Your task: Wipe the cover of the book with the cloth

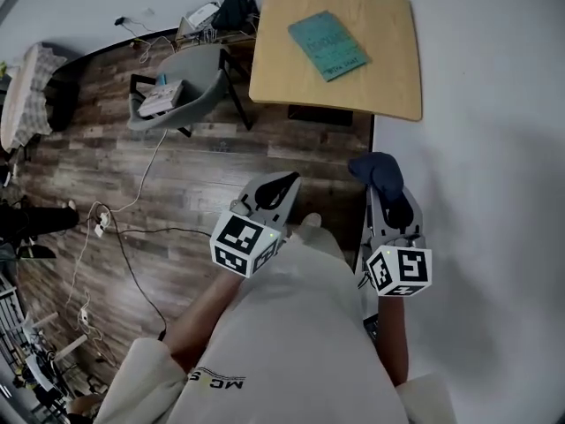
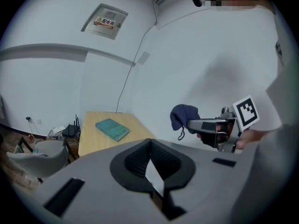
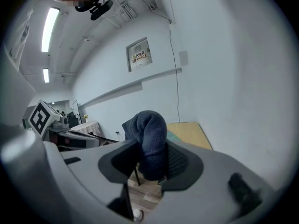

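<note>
- A dark blue soft cloth (image 3: pixel 149 136), bunched into a rounded wad, sticks up out of the right gripper (image 3: pixel 152 160), whose jaws are clamped on its lower part.
- The left gripper (image 2: pixel 150 162), just beside it, has its jaws closed tip to tip with nothing between them.
- Both grippers are held close in front of the person's pale shirt (image 1: pixel 291 343).
- A thin teal rectangular book (image 1: pixel 327 45) lies flat and askew on a light wooden square table (image 1: pixel 380 78), well ahead of both grippers and apart from the cloth.

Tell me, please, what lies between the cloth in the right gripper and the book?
In the head view, only a strip of wood floor and bare table separate the cloth from the book.
</note>
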The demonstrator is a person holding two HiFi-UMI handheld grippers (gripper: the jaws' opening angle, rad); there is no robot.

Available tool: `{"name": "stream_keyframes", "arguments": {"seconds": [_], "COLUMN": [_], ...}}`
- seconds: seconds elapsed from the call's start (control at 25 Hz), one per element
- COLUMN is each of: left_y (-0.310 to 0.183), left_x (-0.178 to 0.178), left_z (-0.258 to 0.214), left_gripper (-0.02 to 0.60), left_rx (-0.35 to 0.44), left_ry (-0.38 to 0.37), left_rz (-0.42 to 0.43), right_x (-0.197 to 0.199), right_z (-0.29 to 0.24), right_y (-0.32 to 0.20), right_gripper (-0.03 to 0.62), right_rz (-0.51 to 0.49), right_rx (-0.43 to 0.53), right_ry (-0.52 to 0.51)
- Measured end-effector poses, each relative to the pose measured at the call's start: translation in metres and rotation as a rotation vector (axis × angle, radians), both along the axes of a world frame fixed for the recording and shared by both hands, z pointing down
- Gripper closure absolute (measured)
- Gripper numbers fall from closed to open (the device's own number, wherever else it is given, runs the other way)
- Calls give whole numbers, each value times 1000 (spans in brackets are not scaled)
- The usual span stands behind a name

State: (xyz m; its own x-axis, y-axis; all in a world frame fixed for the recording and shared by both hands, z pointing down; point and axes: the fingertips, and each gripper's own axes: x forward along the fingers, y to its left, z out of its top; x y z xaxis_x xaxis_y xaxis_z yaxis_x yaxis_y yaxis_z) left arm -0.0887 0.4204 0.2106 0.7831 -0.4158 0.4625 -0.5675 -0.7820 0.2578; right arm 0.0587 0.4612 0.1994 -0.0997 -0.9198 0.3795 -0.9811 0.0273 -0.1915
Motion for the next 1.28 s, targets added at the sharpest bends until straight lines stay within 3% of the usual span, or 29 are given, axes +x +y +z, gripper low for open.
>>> {"name": "stream_keyframes", "arguments": {"seconds": [0.16,0.32,0.64,1.0,1.28], "left_y": [11,16,-1,-126,-243], "left_x": [3,-3,-8,11,4], "left_z": [-5,-12,-6,2,0], "left_gripper": [572,572,572,572,572], "left_rx": [11,60,76,84,57], "left_ry": [-15,-20,-19,2,10], "left_rz": [19,10,8,87,139], "right_x": [-2,-9,-15,1,5], "right_z": [1,1,8,14,13], "right_y": [10,14,-5,-111,-199], "right_gripper": [437,437,436,436,434], "right_rz": [26,14,2,82,146], "right_rx": [-9,11,9,-8,-53], "right_ry": [-77,-82,-86,-60,-18]}}
